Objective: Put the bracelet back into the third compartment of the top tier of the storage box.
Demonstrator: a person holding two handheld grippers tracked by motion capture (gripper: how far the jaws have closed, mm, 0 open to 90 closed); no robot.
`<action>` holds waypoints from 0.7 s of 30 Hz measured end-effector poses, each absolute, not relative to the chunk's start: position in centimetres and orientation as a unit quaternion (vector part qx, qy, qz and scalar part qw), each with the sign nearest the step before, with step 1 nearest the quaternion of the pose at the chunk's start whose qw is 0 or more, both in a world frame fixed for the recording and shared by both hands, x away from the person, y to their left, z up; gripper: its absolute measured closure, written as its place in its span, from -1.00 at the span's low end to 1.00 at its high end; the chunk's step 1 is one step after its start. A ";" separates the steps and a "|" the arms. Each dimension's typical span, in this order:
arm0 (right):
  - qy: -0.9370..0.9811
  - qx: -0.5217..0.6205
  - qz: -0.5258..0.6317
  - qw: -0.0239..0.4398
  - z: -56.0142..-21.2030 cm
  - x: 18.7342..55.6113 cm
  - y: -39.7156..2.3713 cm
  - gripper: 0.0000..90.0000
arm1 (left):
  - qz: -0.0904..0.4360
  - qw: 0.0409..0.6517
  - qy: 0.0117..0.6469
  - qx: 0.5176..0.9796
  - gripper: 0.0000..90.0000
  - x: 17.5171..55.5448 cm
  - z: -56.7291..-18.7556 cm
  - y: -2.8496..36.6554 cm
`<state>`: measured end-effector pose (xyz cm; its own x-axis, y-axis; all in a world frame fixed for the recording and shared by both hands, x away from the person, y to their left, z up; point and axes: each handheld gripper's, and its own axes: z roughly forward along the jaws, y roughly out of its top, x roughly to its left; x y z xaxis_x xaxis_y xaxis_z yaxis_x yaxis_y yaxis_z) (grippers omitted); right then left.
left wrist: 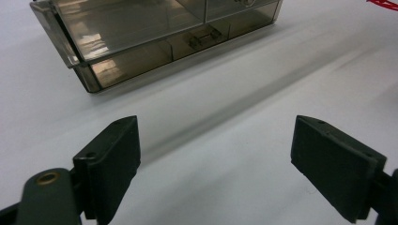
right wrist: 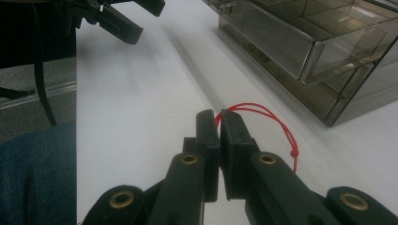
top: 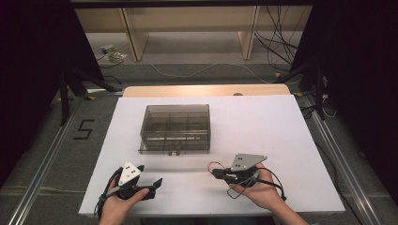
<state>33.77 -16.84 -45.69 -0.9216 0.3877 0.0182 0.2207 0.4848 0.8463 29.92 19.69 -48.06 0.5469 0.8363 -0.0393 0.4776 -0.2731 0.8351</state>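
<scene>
White table (top: 281,140) with smoky plastic compartment box (top: 175,129), red string (right wrist: 277,124).

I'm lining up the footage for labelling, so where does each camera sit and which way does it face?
High view: above the person's side, looking forward and down at the white table and smoky compartment box; both hands hold claws.
Left gripper view: rides the left claw, looking across the table at the box; its jaws stand wide apart.
Right gripper view: rides the right claw, shut on a red string.
Shared: all three show the box; the right gripper view also catches the left claw.
</scene>
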 end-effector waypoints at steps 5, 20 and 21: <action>0.856 0.176 0.478 0.090 -45.5 33.8 -16.7 0.93 | 0.211 0.425 0.426 0.770 -0.64 29.9 -48.1 19.7; 0.853 0.174 0.484 0.092 -44.9 33.9 -16.3 0.93 | 0.212 0.424 0.427 0.770 -0.64 29.9 -48.1 19.7; 0.852 0.172 0.485 0.093 -44.8 33.9 -16.2 0.93 | 0.212 0.424 0.427 0.770 -0.64 29.9 -48.1 19.7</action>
<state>33.94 -16.25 -44.84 -0.9233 0.3839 0.0079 0.2029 0.4704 0.8588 29.93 19.72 -48.10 0.5453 0.8375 -0.0349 0.4776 -0.2763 0.8340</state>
